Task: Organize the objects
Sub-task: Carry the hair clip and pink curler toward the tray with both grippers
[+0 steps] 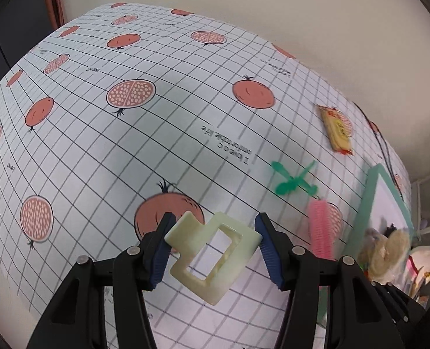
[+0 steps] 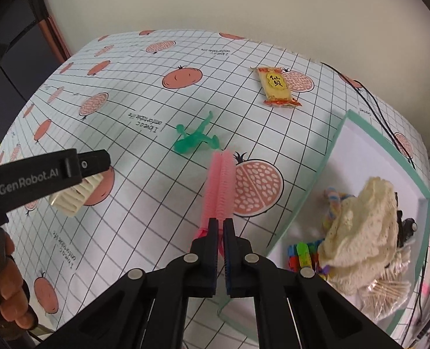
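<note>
My left gripper (image 1: 215, 218) is shut on a pale green square hair claw (image 1: 244, 242), held lifted over the tablecloth between the blue pads (image 1: 162, 250). In the right wrist view the same claw (image 2: 69, 199) hangs under the left gripper's black finger (image 2: 92, 163). My right gripper (image 2: 221, 222) is shut on the handle end of a pink bristle brush (image 2: 219, 186), whose bristled part points away over the cloth. That brush (image 1: 321, 226) also appears blurred at the right of the left wrist view.
A green toy figure (image 2: 196, 139) and a yellow snack packet (image 2: 274, 87) lie on the pomegranate-print cloth (image 2: 145, 221). A teal-rimmed box (image 2: 311, 192) at the right holds a cream knitted piece (image 2: 363, 226), coloured clips (image 2: 302, 254) and cotton swabs. A hand (image 2: 8, 296) is at lower left.
</note>
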The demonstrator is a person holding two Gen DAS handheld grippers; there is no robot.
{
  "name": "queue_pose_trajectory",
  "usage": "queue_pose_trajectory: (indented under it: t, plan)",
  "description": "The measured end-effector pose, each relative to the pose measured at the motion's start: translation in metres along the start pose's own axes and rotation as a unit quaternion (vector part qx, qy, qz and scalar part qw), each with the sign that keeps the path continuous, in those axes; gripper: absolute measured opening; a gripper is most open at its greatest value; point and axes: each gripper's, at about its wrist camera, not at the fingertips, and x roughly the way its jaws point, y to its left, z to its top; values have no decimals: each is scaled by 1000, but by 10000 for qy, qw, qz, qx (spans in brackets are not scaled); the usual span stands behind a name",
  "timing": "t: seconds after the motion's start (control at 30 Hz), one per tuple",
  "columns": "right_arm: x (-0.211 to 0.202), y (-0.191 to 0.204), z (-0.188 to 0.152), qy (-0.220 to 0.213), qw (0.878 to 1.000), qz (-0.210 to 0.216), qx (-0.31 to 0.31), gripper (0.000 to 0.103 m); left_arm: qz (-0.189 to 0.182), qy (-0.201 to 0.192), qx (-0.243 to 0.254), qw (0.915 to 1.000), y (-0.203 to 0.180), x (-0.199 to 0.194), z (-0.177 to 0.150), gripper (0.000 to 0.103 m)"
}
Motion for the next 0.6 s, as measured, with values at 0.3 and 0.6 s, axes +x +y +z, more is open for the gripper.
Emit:
queue_pose_trajectory:
  t: [0.3,0.6]
  plan:
    - [-26,2,-9,-213,9997,146,53,0,-233,-60,-81,9997,-3,-19,-18,58]
    - [-33,7,-13,-274,9994,201,-6,0,-299,-139,54,9994,-7,-28,-29,58]
